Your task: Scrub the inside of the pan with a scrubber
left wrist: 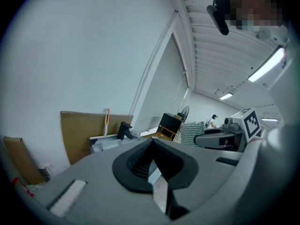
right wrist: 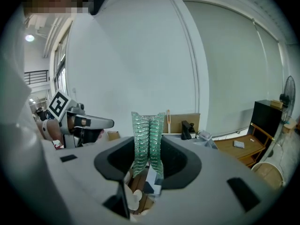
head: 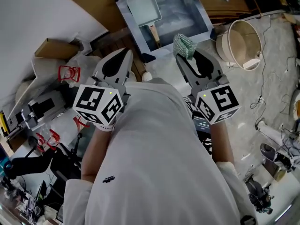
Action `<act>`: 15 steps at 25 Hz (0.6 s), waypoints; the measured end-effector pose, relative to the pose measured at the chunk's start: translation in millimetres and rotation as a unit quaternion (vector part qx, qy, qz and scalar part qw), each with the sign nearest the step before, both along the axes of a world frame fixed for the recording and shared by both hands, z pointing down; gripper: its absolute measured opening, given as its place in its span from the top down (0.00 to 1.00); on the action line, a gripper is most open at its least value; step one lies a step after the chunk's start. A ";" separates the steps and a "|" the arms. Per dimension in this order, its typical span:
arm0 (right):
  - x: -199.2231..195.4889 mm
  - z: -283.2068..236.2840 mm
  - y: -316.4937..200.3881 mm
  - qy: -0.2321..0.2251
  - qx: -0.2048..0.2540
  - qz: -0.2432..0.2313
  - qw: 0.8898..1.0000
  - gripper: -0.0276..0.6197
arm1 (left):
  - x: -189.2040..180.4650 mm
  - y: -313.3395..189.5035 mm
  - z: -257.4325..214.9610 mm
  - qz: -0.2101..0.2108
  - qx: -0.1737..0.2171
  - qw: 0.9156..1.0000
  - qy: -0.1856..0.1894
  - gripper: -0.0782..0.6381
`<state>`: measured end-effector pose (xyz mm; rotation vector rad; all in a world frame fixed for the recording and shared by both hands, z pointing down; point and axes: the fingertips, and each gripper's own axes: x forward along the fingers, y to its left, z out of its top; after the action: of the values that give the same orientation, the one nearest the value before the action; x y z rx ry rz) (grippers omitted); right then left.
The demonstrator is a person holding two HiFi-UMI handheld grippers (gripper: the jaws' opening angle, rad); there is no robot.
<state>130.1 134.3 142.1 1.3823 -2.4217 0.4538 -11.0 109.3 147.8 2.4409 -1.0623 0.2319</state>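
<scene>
The pan [head: 144, 9] lies in the sink [head: 202, 18], handle [head: 153, 33] toward me, well ahead of both grippers. The scrubber [right wrist: 149, 142] stands upright, pinched in the right gripper [right wrist: 149, 165]. The left gripper [left wrist: 152, 149] has its jaws closed on nothing. Both point forward, side by side, raised close in front of me. My judgement: lower the scrubber flat onto the pan floor, steady the handle with the left, and keep the pinch firm.

Scrubber [right wrist: 147, 142] ribbed mesh; pan [head: 144, 8] matt metal.

pan [head: 143, 8] in sink [head: 187, 15] | bucket [head: 240, 43] right of sink | scrubber [head: 184, 46] before sink
</scene>
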 end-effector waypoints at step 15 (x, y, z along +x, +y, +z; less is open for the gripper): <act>-7.3 -3.8 12.7 -0.009 0.005 0.008 1.000 0.73 | 5.7 14.3 2.4 0.031 -0.005 0.999 -0.010 0.88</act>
<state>122.8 147.0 138.3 1.4088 -2.4321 0.4622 -5.3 123.5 150.2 2.4701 -0.9930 0.2818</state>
